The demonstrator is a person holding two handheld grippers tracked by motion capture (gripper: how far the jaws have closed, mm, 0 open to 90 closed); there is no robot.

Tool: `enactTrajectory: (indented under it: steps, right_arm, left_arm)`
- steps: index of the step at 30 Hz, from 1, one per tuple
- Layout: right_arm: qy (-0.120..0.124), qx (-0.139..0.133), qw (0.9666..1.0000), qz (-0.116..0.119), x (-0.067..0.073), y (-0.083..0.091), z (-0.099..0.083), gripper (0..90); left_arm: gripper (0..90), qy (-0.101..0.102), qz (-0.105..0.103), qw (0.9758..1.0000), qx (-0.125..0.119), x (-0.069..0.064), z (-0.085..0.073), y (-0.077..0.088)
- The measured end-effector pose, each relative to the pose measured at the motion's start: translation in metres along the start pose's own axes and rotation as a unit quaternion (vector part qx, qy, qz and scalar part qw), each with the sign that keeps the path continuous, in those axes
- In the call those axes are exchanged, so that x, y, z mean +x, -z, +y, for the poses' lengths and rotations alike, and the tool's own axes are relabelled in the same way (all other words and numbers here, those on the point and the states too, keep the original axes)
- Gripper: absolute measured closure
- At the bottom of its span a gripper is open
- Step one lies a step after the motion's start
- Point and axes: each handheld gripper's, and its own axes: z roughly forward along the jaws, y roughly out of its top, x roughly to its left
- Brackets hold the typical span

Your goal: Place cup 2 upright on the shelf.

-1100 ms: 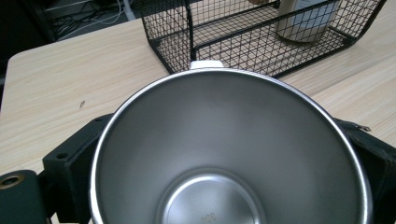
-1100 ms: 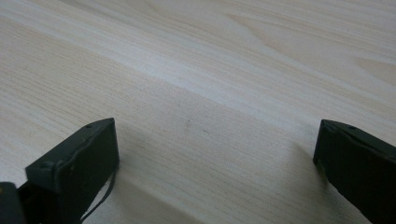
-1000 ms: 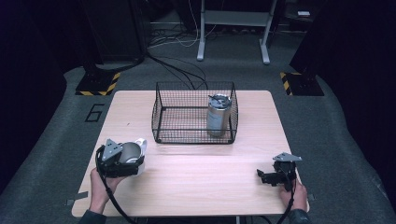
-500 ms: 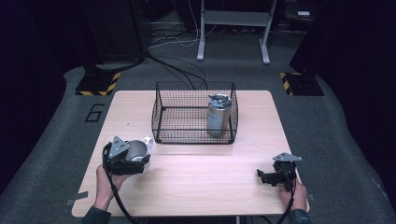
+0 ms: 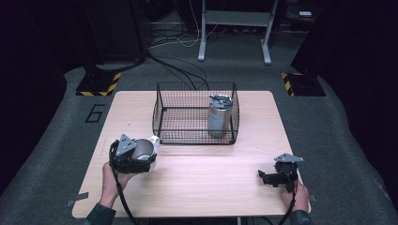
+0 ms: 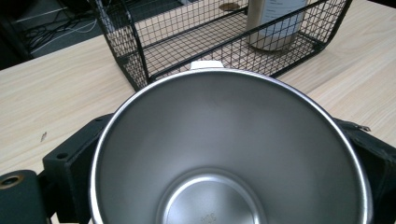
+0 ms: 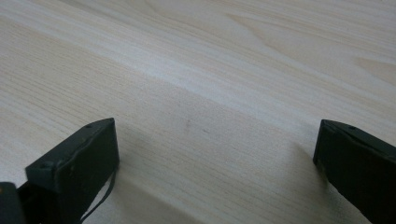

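Now | left tongs point(image 5: 146, 153) clamp steel cup point(image 6: 229, 149) — bare inside, left gripper view | right tongs point(image 5: 264, 176) wide apart — nothing held

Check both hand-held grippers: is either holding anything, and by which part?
The left hand-held gripper holds a steel cup, its jaws on opposite sides of the cup's body. The right hand-held gripper is open over bare table, holding nothing.
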Motion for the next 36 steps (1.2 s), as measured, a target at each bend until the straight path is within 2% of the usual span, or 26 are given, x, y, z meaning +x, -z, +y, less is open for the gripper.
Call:
enactTrajectory:
  steps: [12, 36]
  right_arm:
    - [0.000, 0.000, 1.0000, 0.000, 0.000, 0.000, 0.000, 0.0]
    - [0.000, 0.000, 1.0000, 0.000, 0.000, 0.000, 0.000, 0.0]
  left_arm:
    - [5.8, -0.015, -0.016, 0.9998, 0.001, -0.007, 0.011, -0.010]
    - [5.8, -0.032, -0.048, 0.9983, -0.004, -0.020, 0.033, -0.023]
